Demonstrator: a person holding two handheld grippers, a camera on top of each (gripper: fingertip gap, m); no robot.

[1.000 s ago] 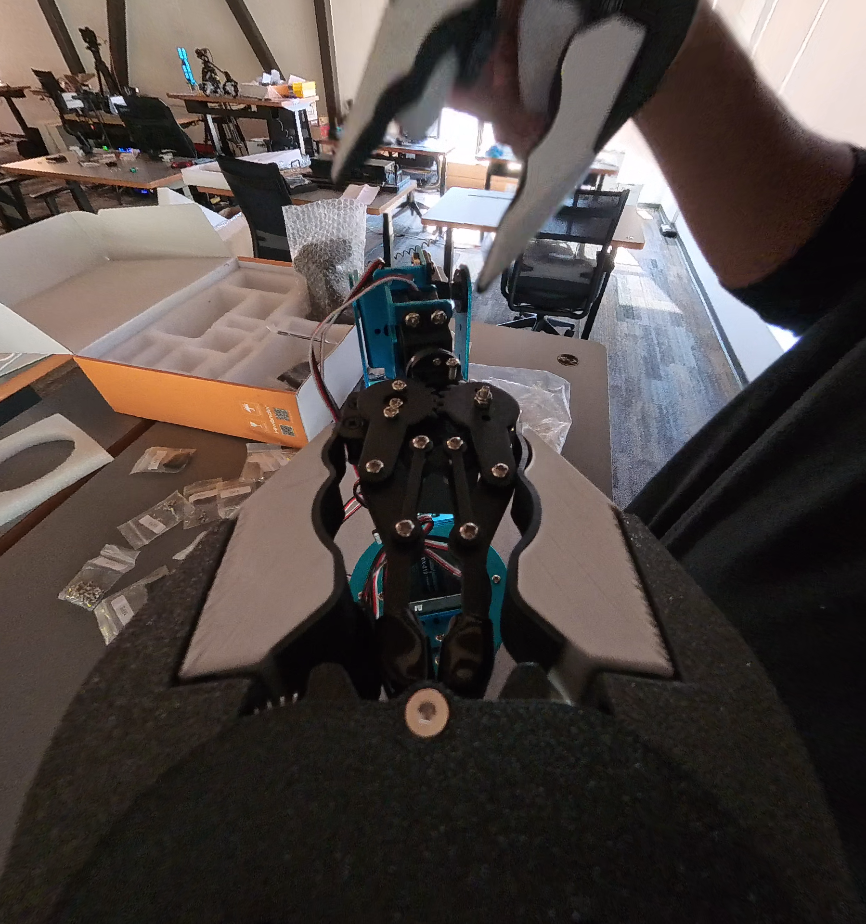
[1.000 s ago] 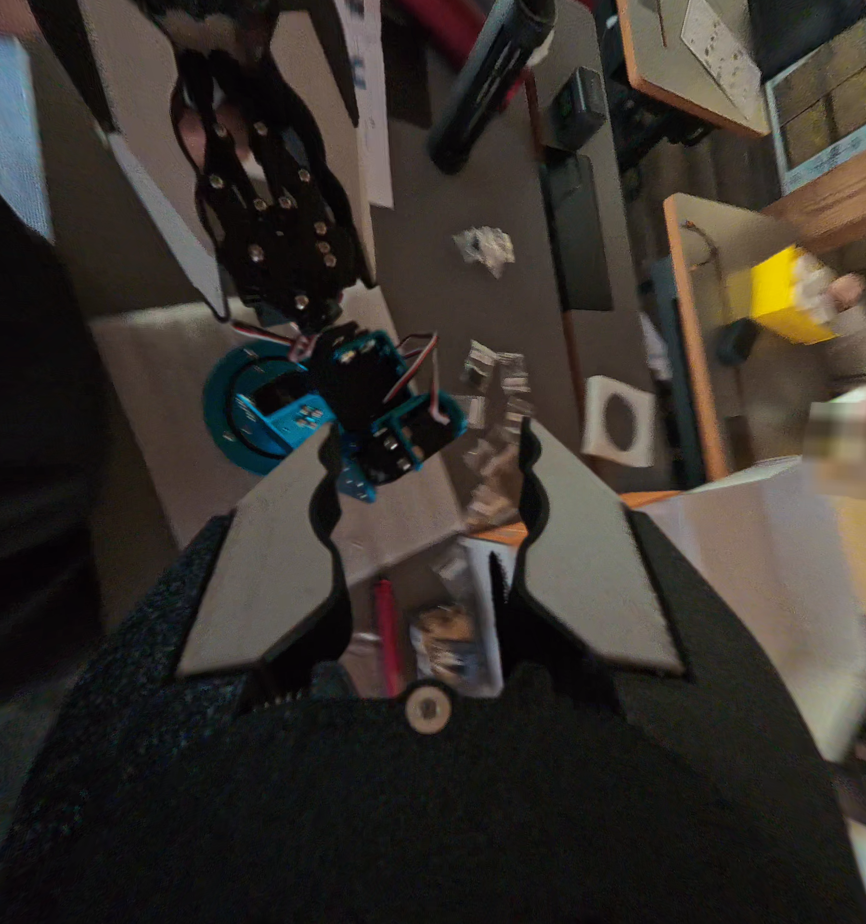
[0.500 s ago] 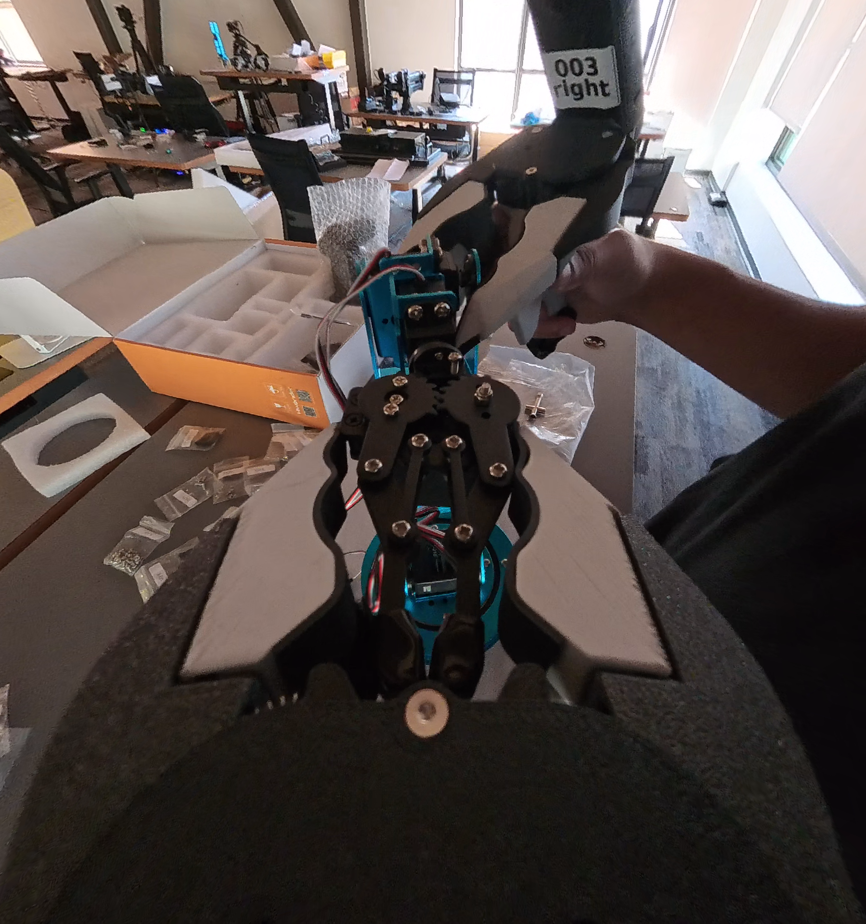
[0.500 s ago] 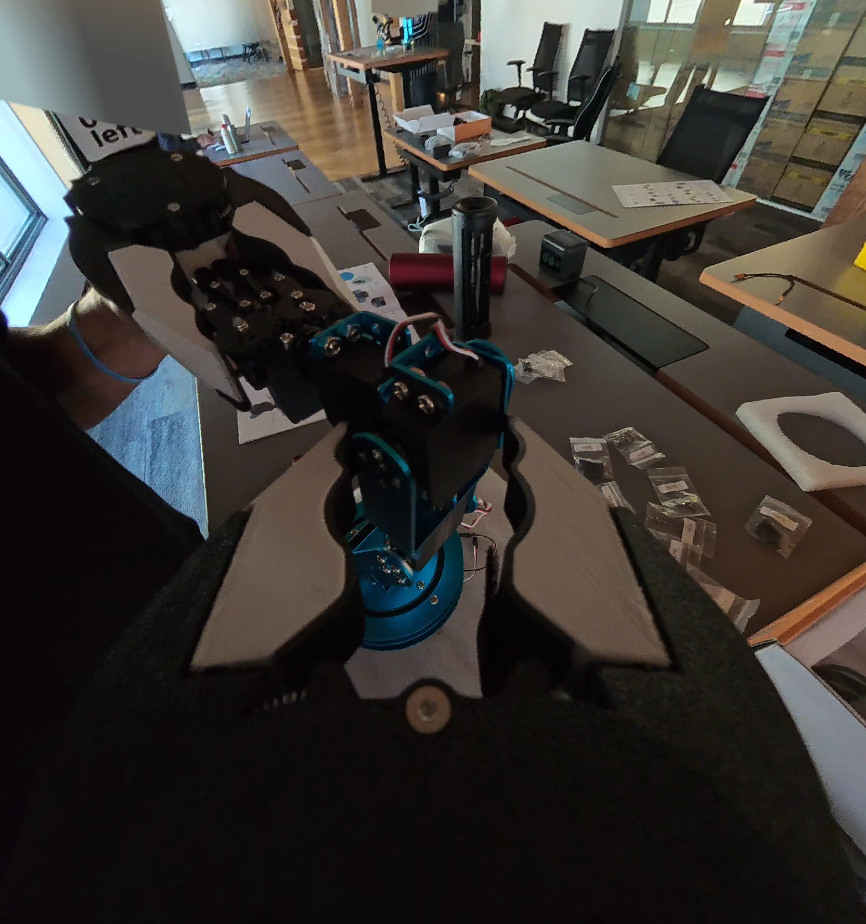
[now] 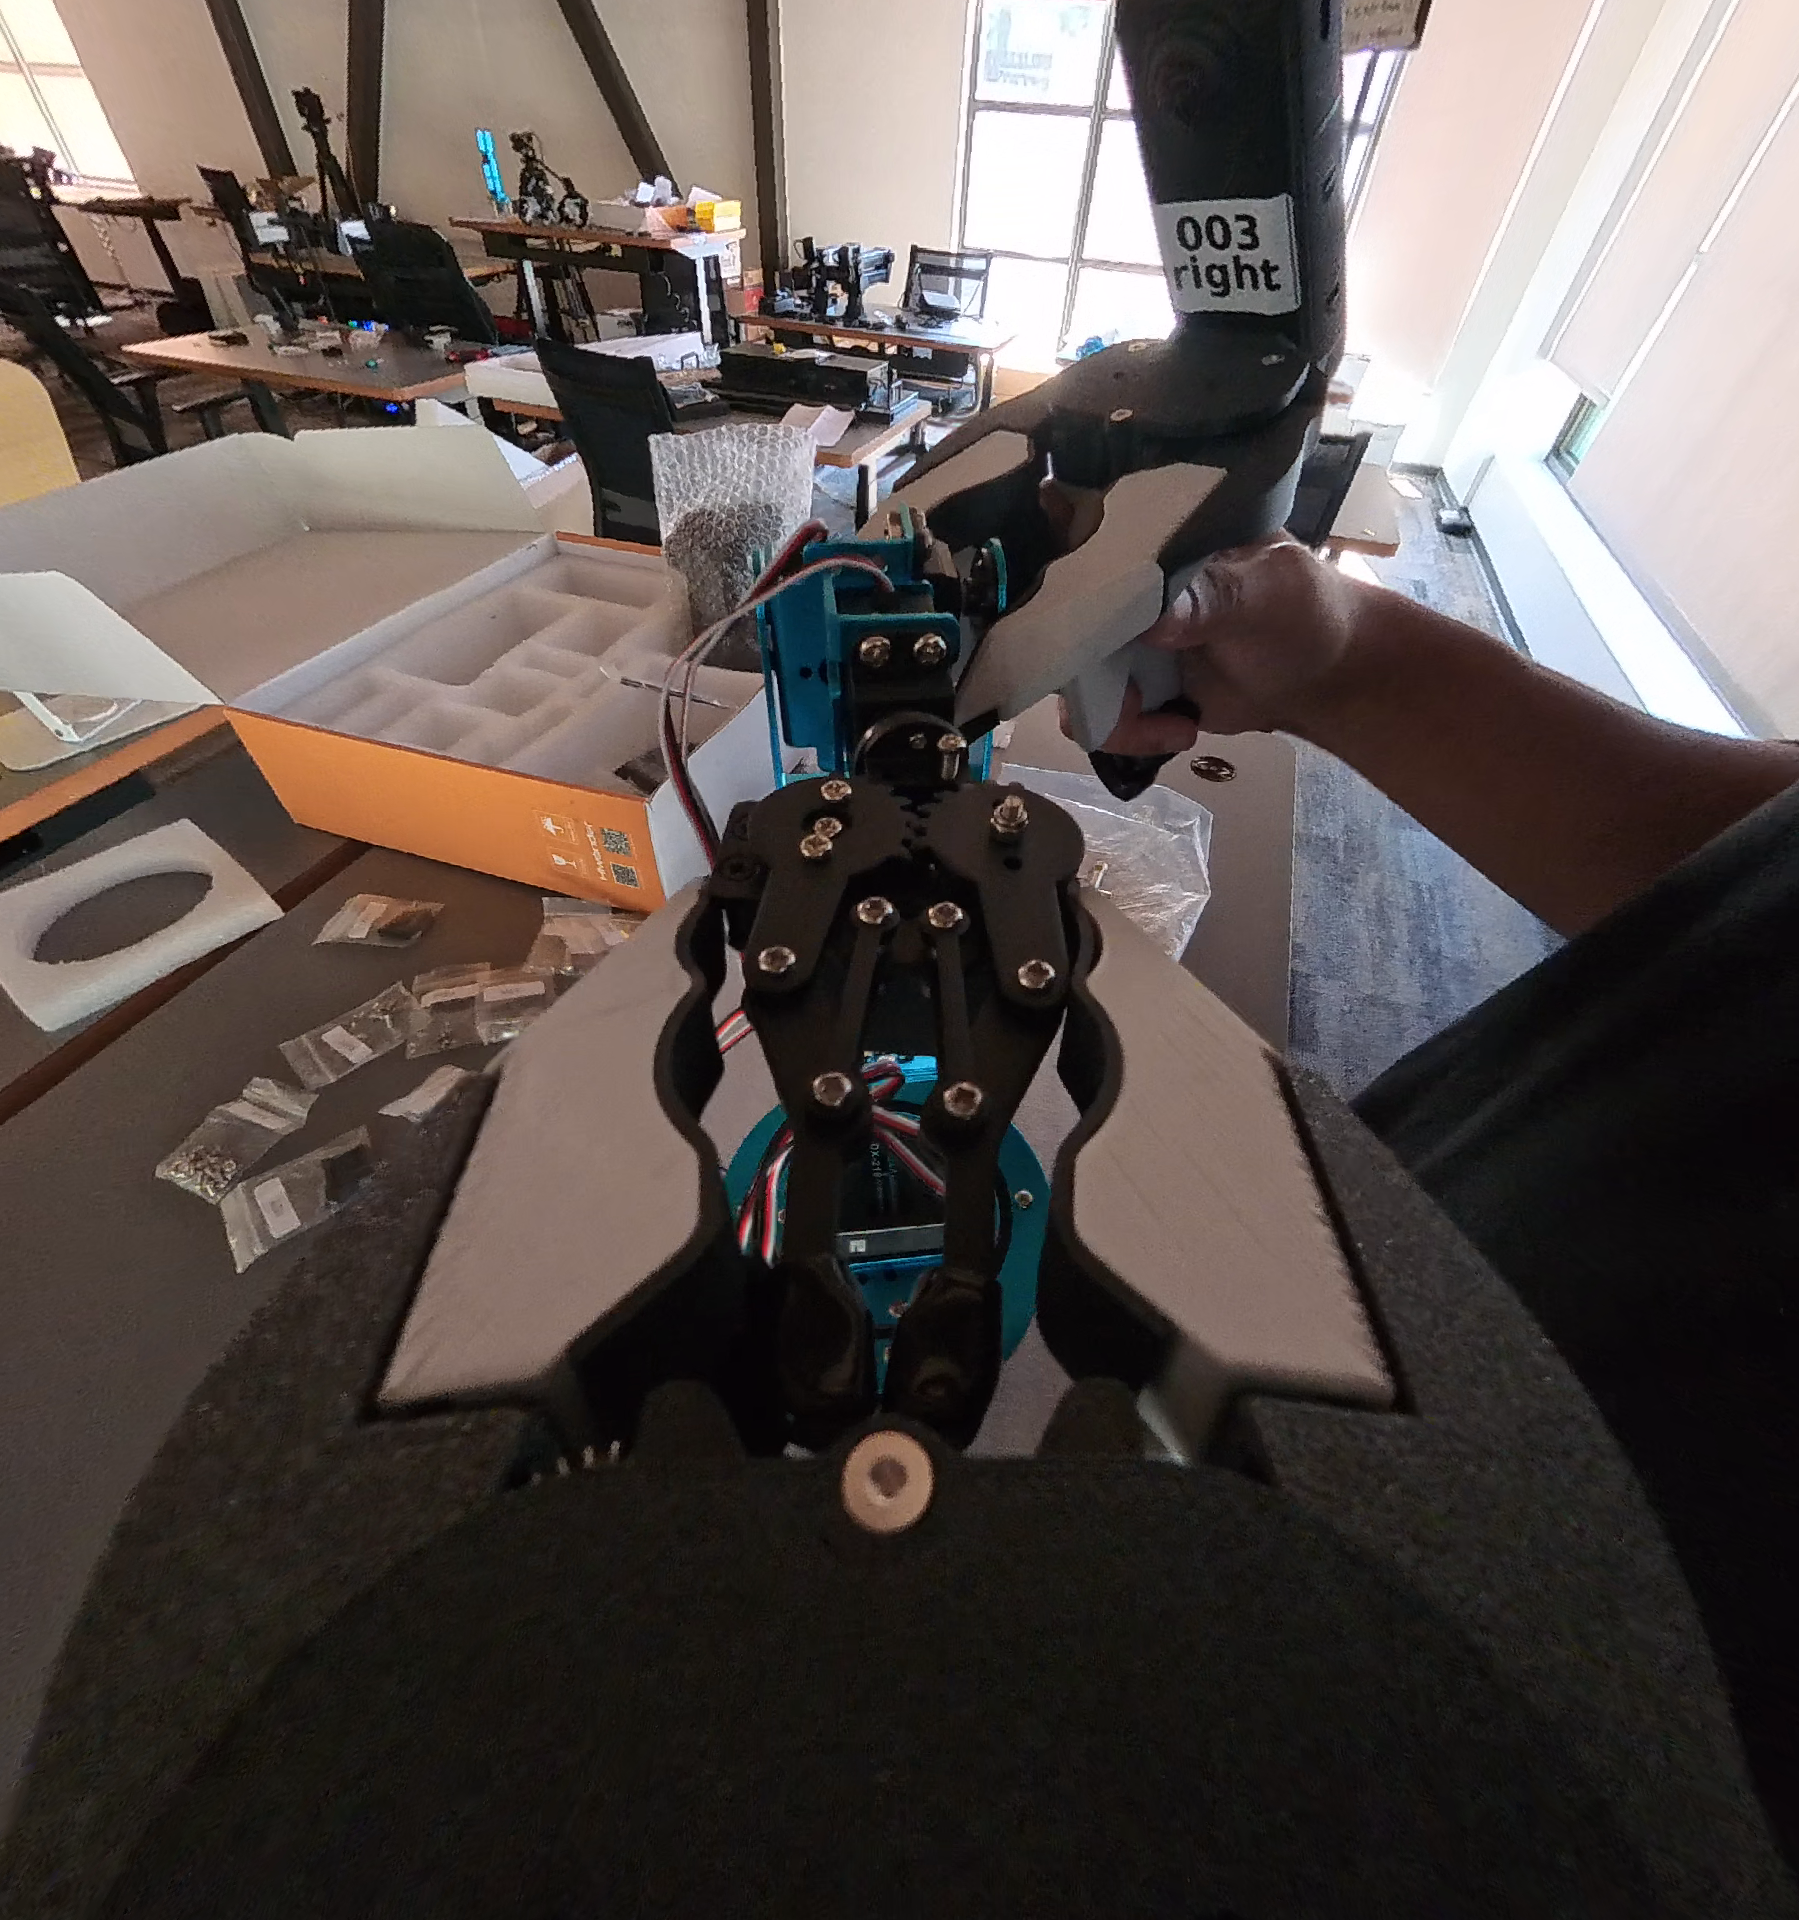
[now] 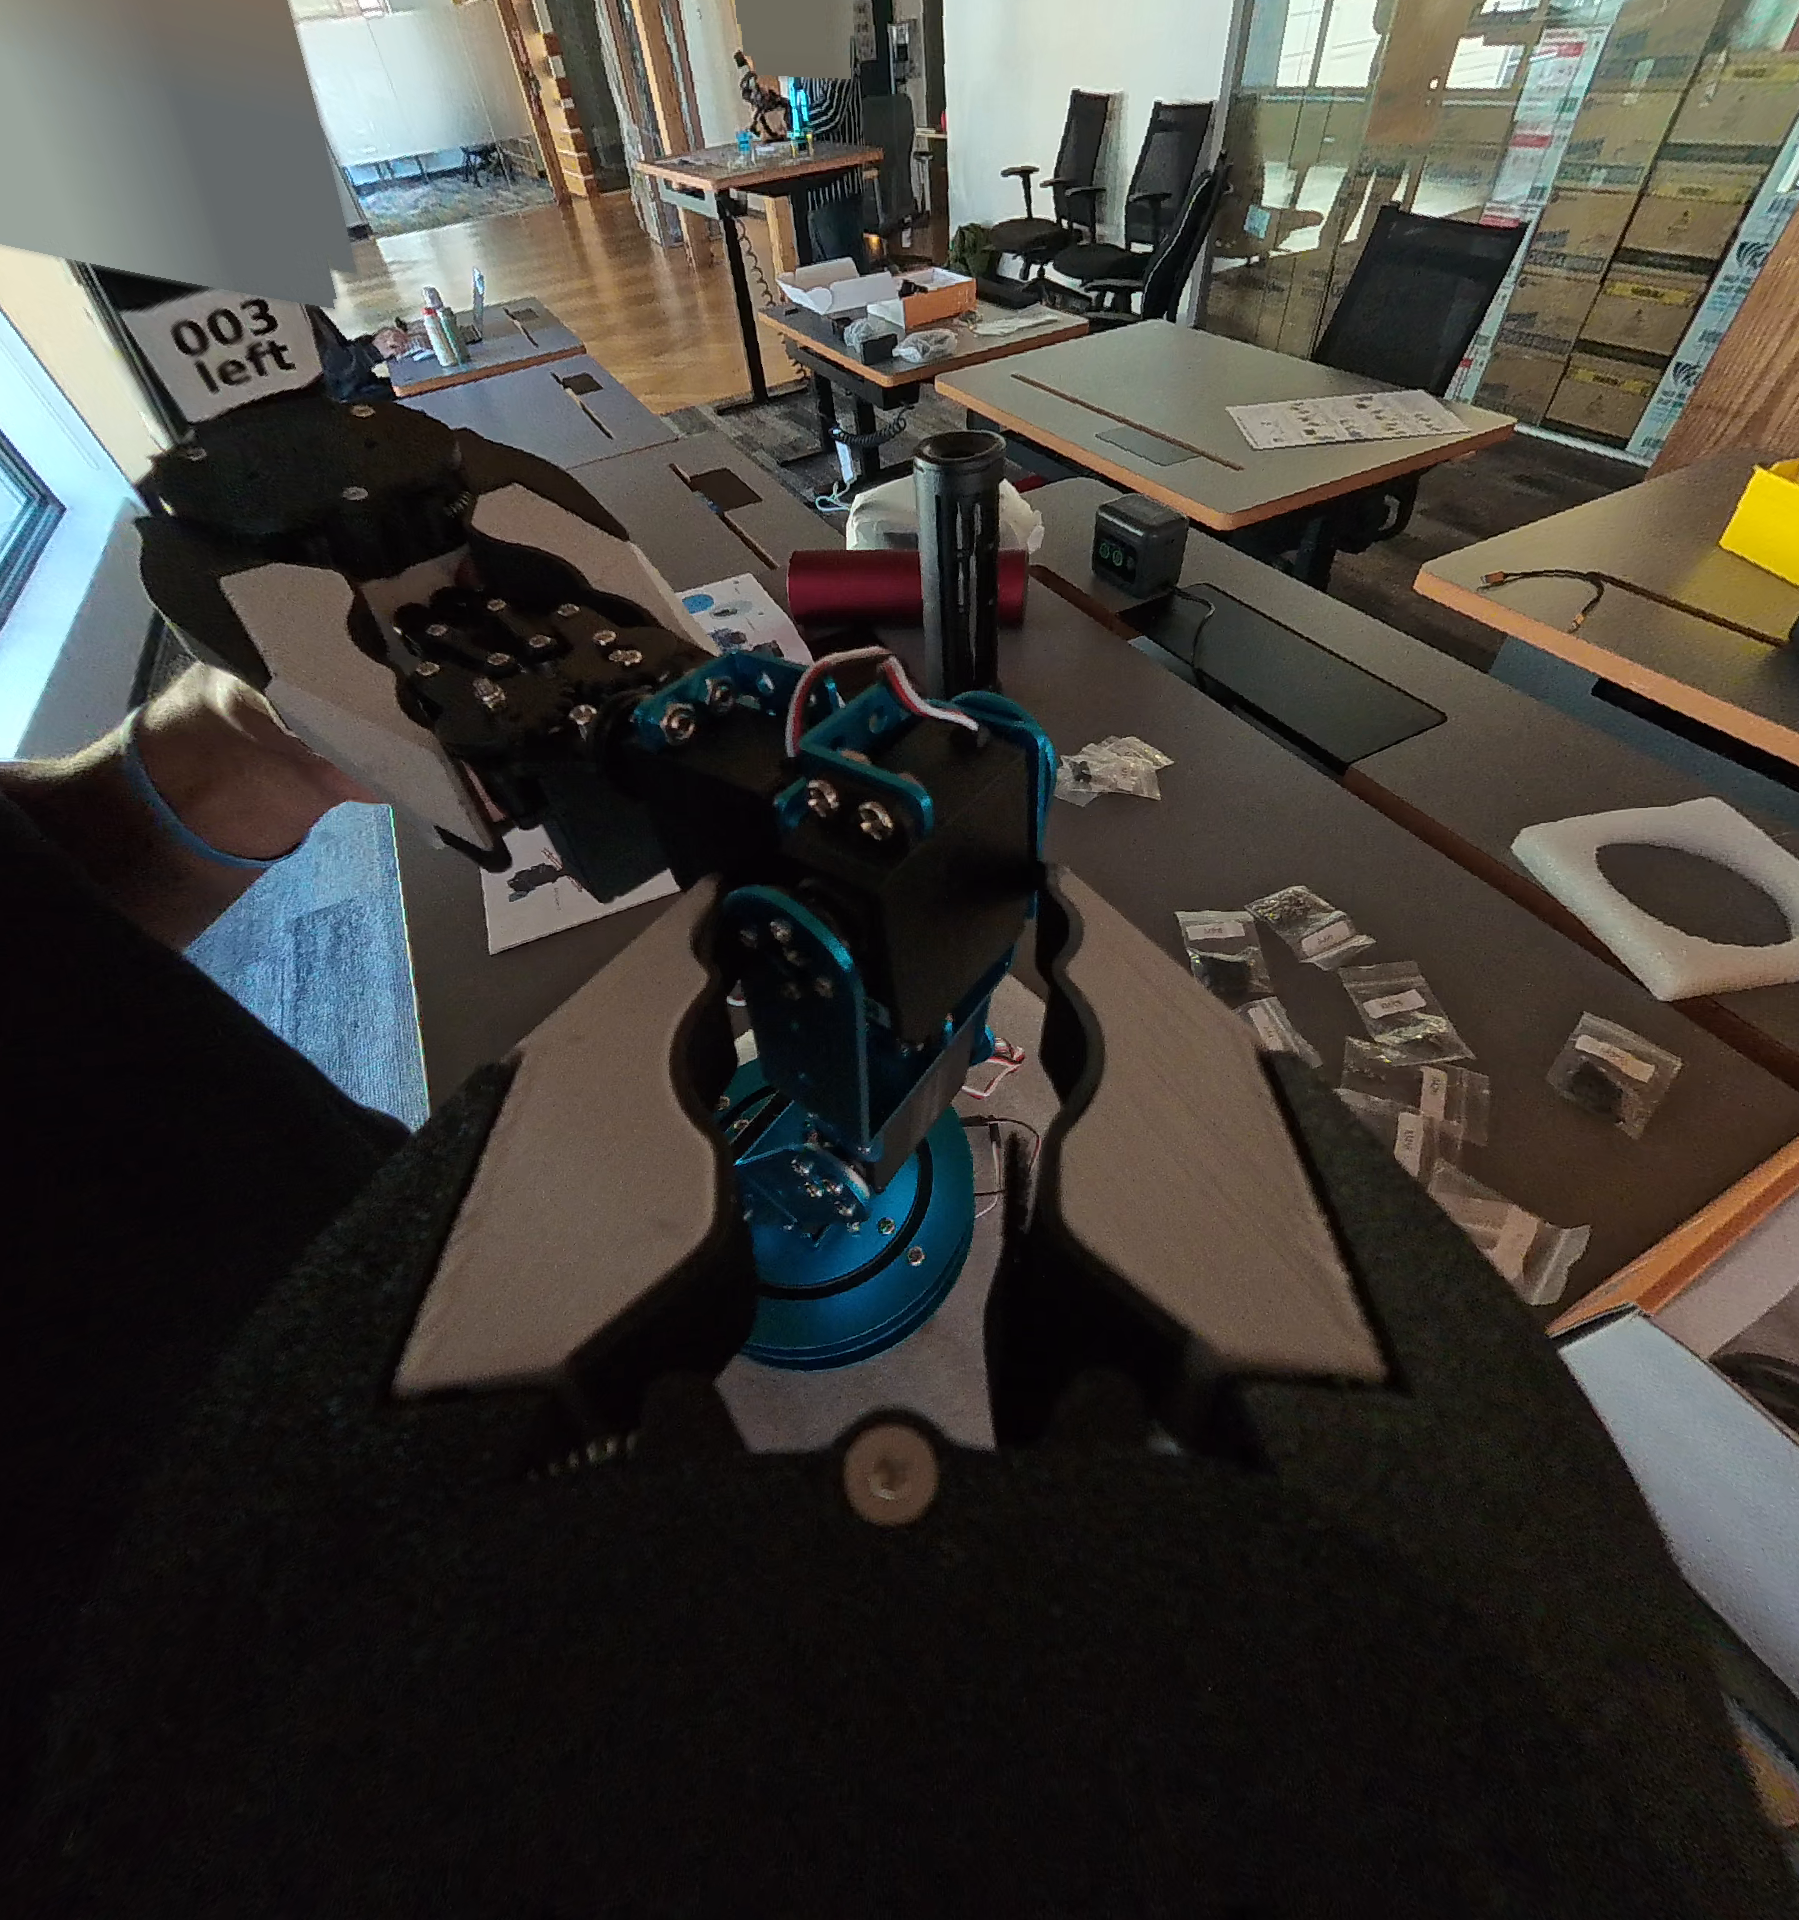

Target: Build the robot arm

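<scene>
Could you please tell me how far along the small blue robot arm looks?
Done: blue base, servo block and black claw stand joined and wired. In hand: left gripper grips the claw; right gripper has its fingers either side of the servo block, contact unclear. Remaining: small parts bags lie on the desk.

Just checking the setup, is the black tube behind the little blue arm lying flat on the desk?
No, the black tube stands upright on the desk; only the red cylinder behind it lies flat.

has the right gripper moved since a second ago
Yes. In the left wrist view the right gripper has come down from above the small blue robot arm and now straddles its upper joint.
</scene>
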